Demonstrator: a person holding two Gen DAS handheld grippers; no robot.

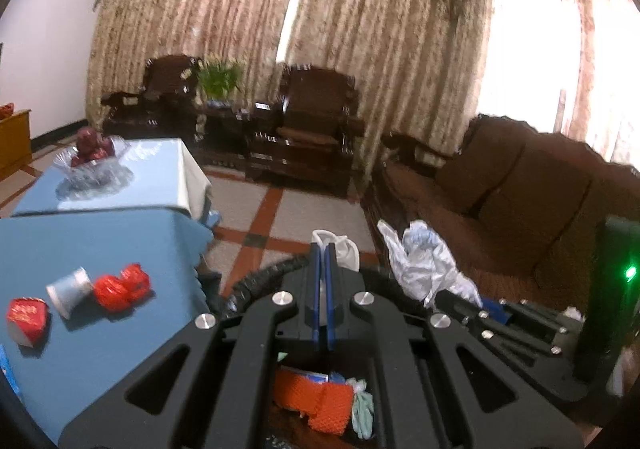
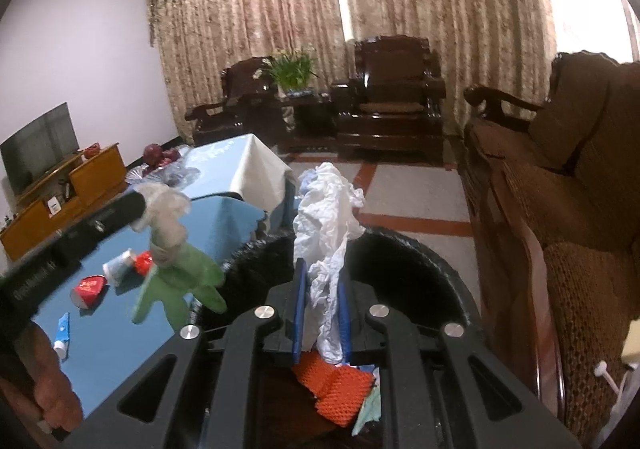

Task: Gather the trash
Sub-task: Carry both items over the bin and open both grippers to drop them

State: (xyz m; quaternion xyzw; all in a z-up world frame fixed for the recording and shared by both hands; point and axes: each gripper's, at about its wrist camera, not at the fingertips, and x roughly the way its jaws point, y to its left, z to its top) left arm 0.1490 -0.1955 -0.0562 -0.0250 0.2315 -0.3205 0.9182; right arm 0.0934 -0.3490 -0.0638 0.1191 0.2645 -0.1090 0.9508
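holding over the bin: right gripper, fingers nearly closed, clamped on a crumpled white plastic bag standing up between and above them. left gripper, fingers pressed fully together; pinching a limp rag, grey-white at the top and green below, seen dangling from the left fingertips in the right wrist view; in the left wrist view only a pale scrap showing just beyond the tips.

below both pairs of fingers: black round bin, open mouth, already containing orange netting, a pale green scrap and some blue-and-white packaging.

left of the fingers, on the blue-covered desk, not yet collected: red paper cup on its side, grey-white cup on its side, crumpled red wrapper, small blue-and-white tube near the desk edge. further along, glass bowl of red fruit, probably not trash.

hazards, as judgement:
- bag light and springy; released too high or off-centre, likely to catch the rim or drift to the floor beside the sofa.
- rag hanging near the rim on the desk side; opened now, could drape over the edge instead of falling inside.
- motion blur in both views suggests hands travelling; release while moving would fling either piece wide.
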